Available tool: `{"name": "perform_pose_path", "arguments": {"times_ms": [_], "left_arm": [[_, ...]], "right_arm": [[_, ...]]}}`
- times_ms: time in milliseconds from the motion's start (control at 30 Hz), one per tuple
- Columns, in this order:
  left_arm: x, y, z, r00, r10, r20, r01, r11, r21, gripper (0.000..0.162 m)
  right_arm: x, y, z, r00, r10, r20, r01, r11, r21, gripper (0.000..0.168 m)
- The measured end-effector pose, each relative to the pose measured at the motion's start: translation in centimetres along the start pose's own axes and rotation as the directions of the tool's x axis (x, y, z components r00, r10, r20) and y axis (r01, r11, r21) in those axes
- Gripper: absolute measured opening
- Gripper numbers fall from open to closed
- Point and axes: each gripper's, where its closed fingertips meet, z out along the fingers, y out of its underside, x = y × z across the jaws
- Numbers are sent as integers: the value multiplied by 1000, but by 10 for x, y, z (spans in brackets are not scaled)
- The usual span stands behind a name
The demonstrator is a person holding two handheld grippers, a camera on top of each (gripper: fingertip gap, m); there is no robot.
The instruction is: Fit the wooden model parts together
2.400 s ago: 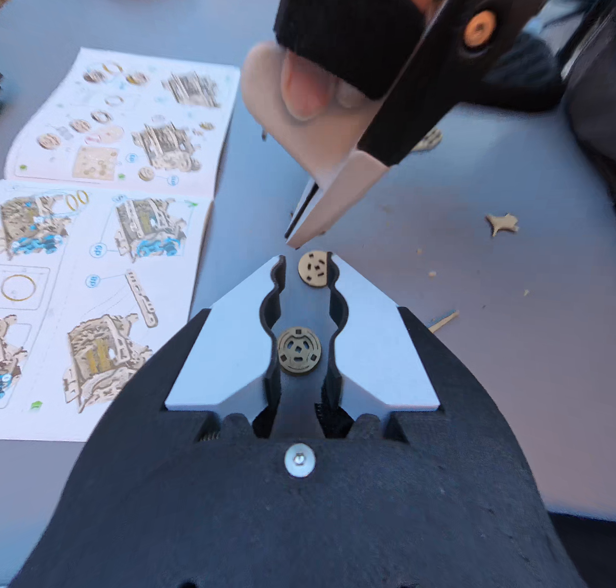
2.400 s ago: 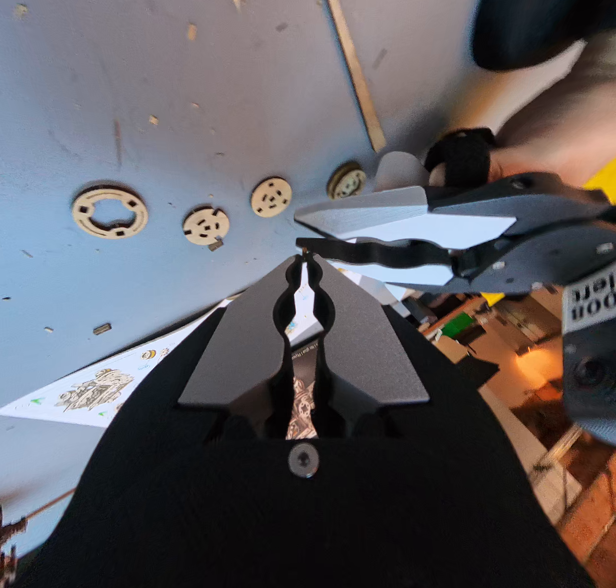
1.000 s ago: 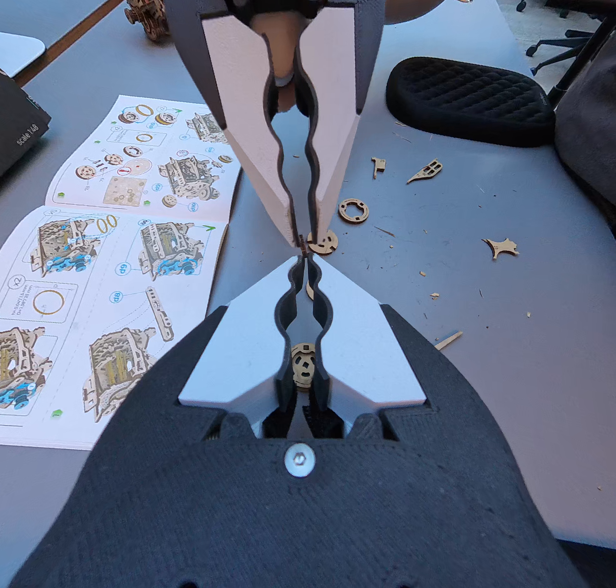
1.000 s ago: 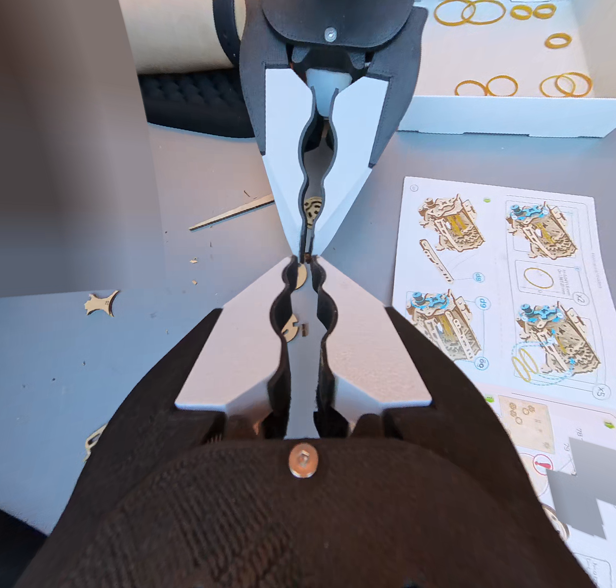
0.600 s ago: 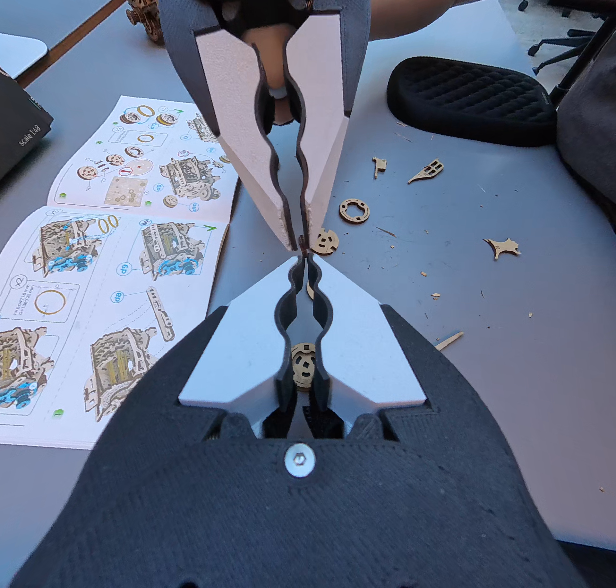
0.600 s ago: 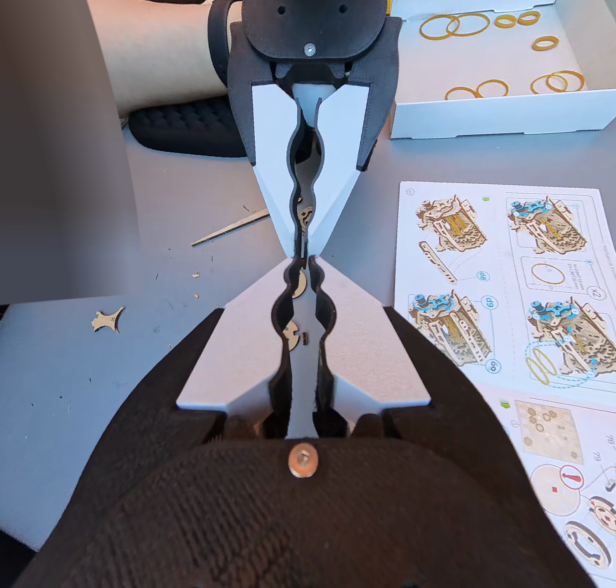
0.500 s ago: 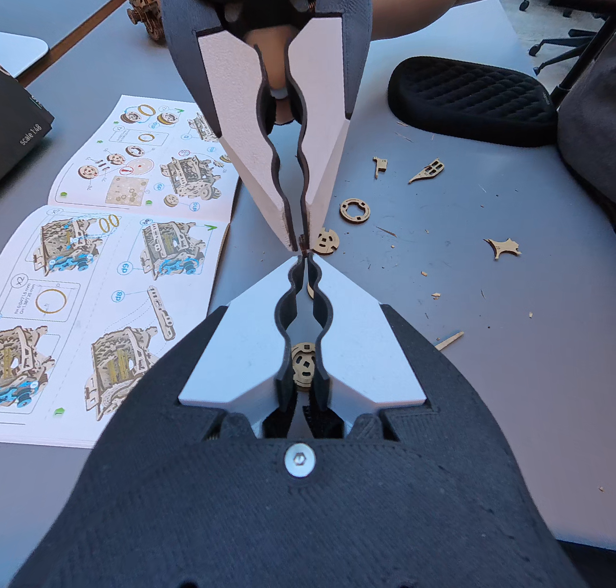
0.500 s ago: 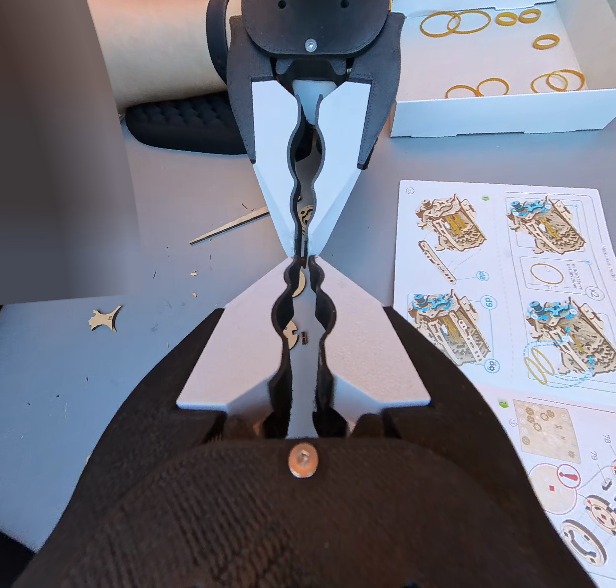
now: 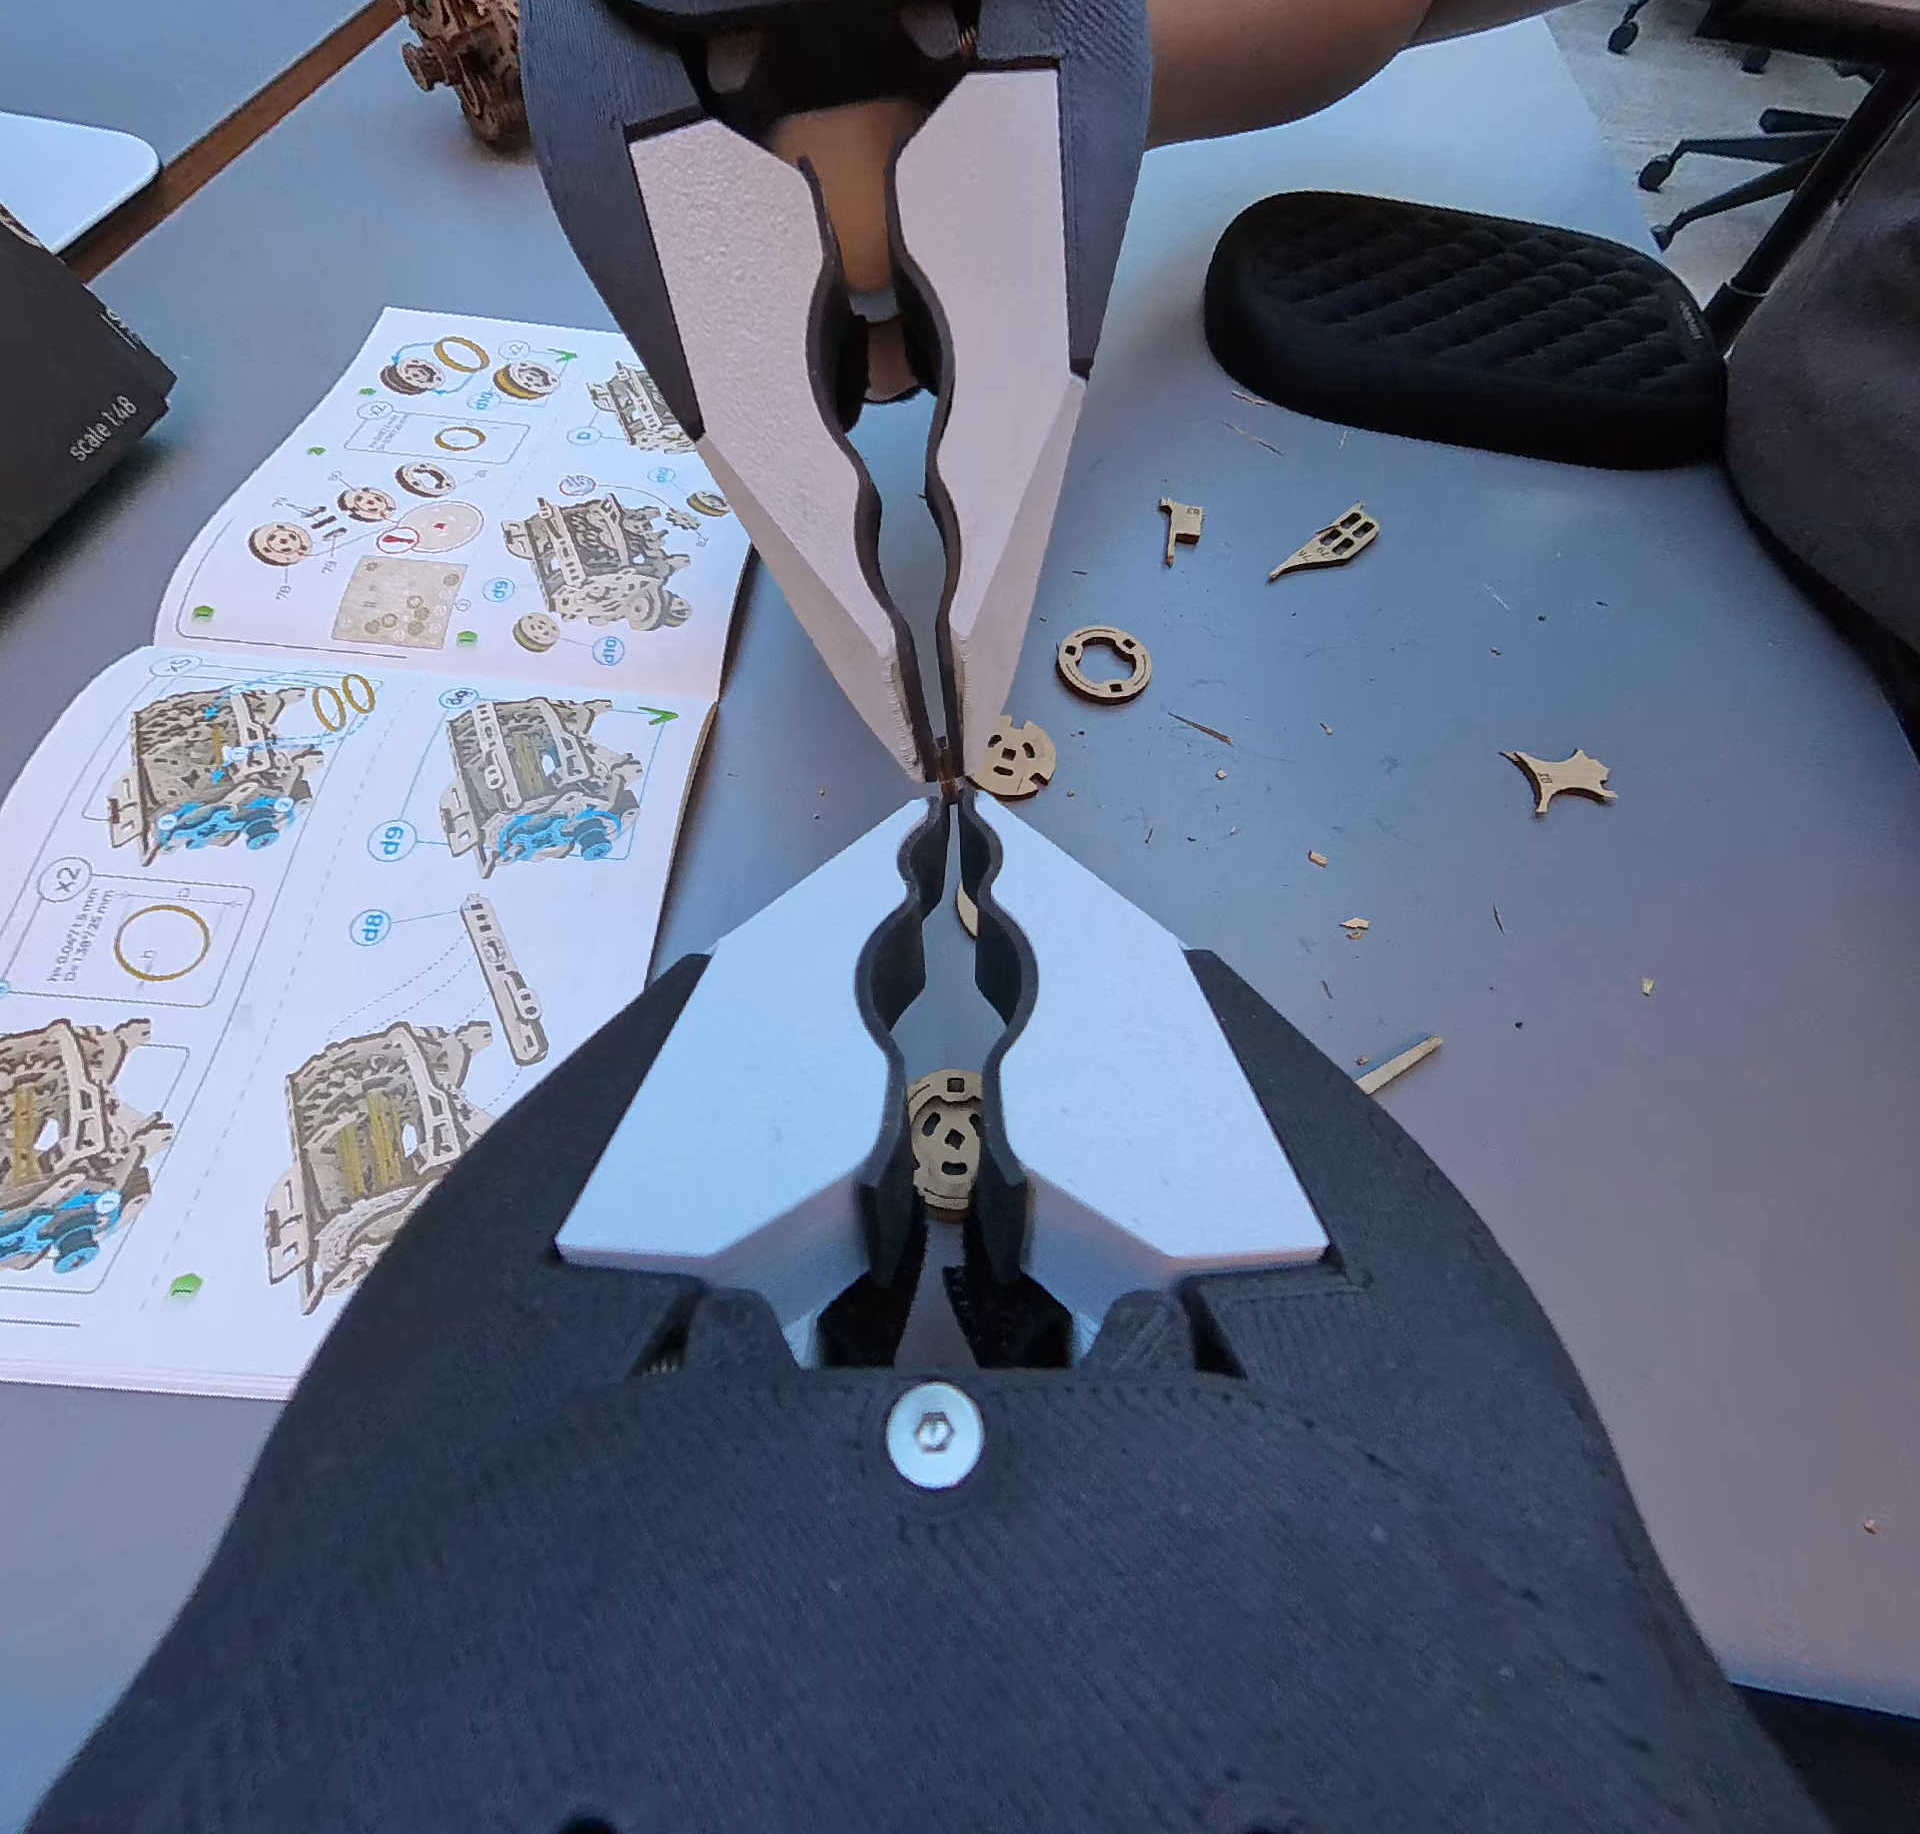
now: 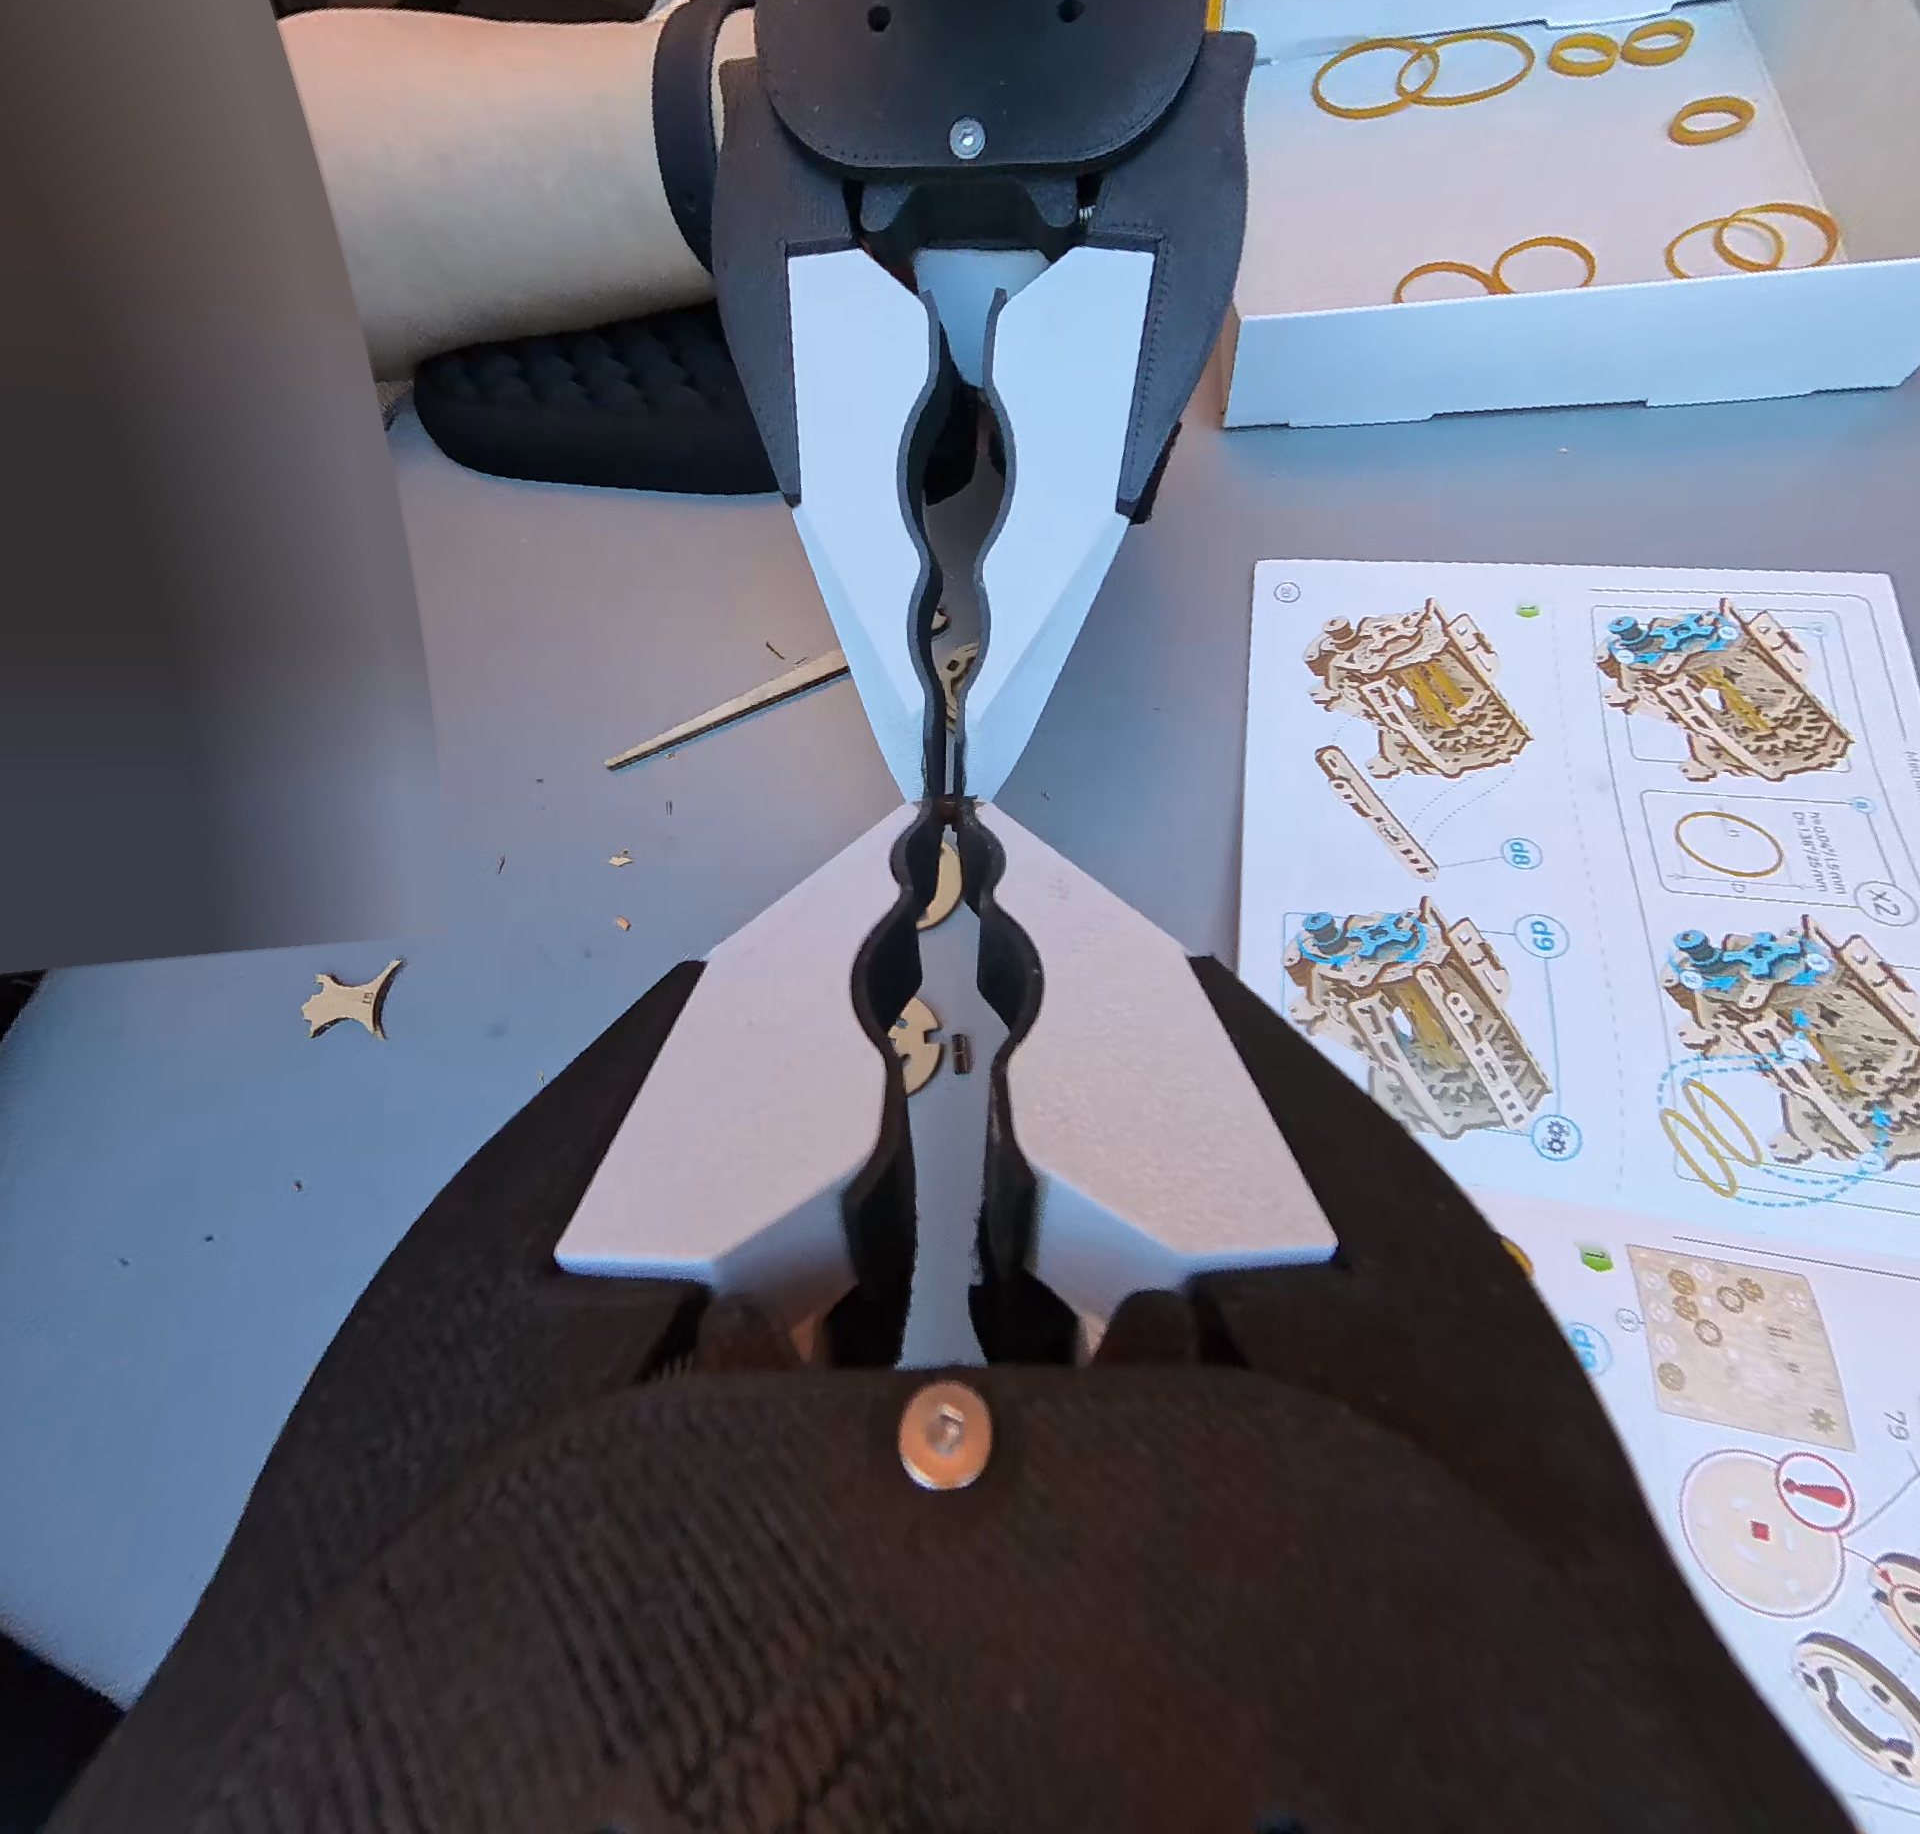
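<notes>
My left gripper [image 9: 948, 810] and my right gripper [image 9: 938, 761] meet tip to tip above the grey table [image 9: 1558, 1213]. A tiny dark wooden peg [image 9: 943, 774] sits pinched between the two sets of tips, and both grippers look shut on it. In the right wrist view my right gripper [image 10: 948, 820] faces the left gripper [image 10: 943, 785] with the peg [image 10: 948, 804] between them. Wooden discs lie on the table below: one [image 9: 945, 1140] under my left fingers, a slotted one [image 9: 1010, 758], and a ring [image 9: 1103, 664].
An open instruction booklet [image 9: 364, 745] lies left of the grippers. A black wrist pad [image 9: 1455, 330], small wooden scraps [image 9: 1558, 778], a thin stick [image 9: 1397, 1065] and a second tiny peg [image 10: 960, 1052] are on the table. A white box with rubber bands [image 10: 1558, 350] stands beyond the booklet. An assembled wooden model [image 9: 447, 18] stands far left. The grippers are tip to tip, or close to it. The thin stick [image 9: 1397, 1065] is about equally far from each gripper, around 11 centimeters. The right camera catches it too, in the right wrist view [image 10: 643, 744].
Since 2.4 s ago the right gripper has swung round to face the left one tip to tip, and the left jaws have closed. Over the last second the two barely move.
</notes>
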Motion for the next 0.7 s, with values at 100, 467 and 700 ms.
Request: {"name": "perform_pose_path", "arguments": {"times_ms": [100,467,700], "left_arm": [[2,0,0,1000,2,-9,-2,1000,3,0],[8,36,6,998,52,-28,-56,981,-187,42],[8,38,10,996,93,-13,-93,977,-194,38]], "right_arm": [[-2,0,0,1000,-4,7,4,1000,0,1],[-11,38,14,943,-323,85,328,850,-412,1],[-8,42,18,921,-368,131,380,770,-512,1]]}}
